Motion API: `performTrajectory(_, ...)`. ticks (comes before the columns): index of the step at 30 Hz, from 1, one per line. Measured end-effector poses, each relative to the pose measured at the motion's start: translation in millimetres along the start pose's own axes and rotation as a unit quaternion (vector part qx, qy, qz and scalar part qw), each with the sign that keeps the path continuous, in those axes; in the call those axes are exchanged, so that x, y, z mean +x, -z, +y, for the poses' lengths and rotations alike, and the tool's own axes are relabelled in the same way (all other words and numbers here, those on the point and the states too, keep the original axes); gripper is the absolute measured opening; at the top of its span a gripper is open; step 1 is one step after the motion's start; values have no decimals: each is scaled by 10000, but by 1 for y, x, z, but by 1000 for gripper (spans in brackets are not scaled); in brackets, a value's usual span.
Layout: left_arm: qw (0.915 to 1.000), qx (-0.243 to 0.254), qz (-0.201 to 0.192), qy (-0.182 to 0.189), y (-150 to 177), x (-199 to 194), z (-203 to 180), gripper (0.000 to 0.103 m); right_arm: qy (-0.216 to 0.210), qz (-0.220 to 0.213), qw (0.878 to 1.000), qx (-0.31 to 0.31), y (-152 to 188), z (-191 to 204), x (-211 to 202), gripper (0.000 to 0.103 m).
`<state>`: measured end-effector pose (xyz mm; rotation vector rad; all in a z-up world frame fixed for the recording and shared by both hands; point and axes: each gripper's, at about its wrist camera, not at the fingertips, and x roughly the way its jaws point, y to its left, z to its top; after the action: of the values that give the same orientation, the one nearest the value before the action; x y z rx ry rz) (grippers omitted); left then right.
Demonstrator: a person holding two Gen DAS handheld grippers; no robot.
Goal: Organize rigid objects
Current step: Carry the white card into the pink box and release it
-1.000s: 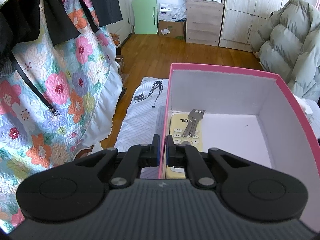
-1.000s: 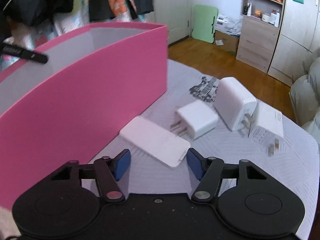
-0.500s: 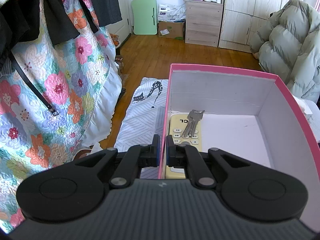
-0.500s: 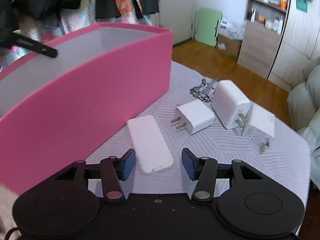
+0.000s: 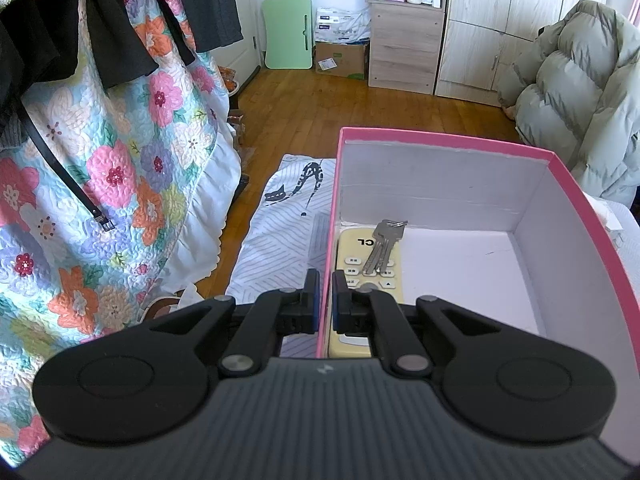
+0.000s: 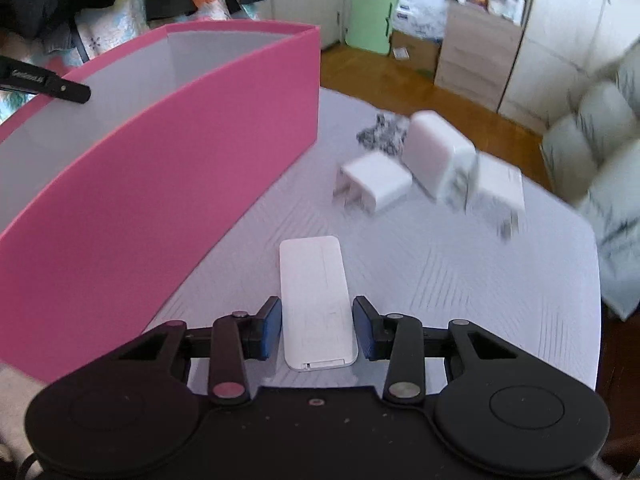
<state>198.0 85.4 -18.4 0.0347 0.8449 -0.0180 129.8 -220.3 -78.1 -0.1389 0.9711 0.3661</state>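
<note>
Grey striped cloth covers the table [image 6: 460, 280], with wooden floor beyond. At left, the left gripper [image 5: 325, 300] pinches the near wall of the pink box [image 5: 440, 136], steadying it; a cream remote [image 5: 352, 256] and keys [image 5: 384, 244] lie inside. Just right of the box, the right gripper [image 6: 317, 326] is closing around a flat white power bank [image 6: 314, 300], pads not yet pressing. Its long axis runs straight away from the gripper, parallel to the fingers. A low, near-end grip could let the smooth slab tilt or slip out.

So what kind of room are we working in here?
Most likely a bedroom at home: a floral quilt hangs at one side, a puffy coat is heaped by a wooden wardrobe, and the floor is wood.
</note>
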Motion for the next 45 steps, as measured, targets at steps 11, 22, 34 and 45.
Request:
performTrajectory(11,10000,-31,27,-15,-1,1,-3,5,79,-376,9987,341,-6,1,14,43)
performTrajectory(22,10000,43,37,-76,-3,2,-3,5,275,-1149,9890,891,-3,-10,-33,43)
performTrajectory(34,10000,58,0,-79,-1,0,-7,5,3,-2280,9734,237,-58,25,-112,43)
performTrajectory(45,10000,-57,-7,11,-3,1,-5,5,-976,-1308,9681,-1901,-149,82,-46,43)
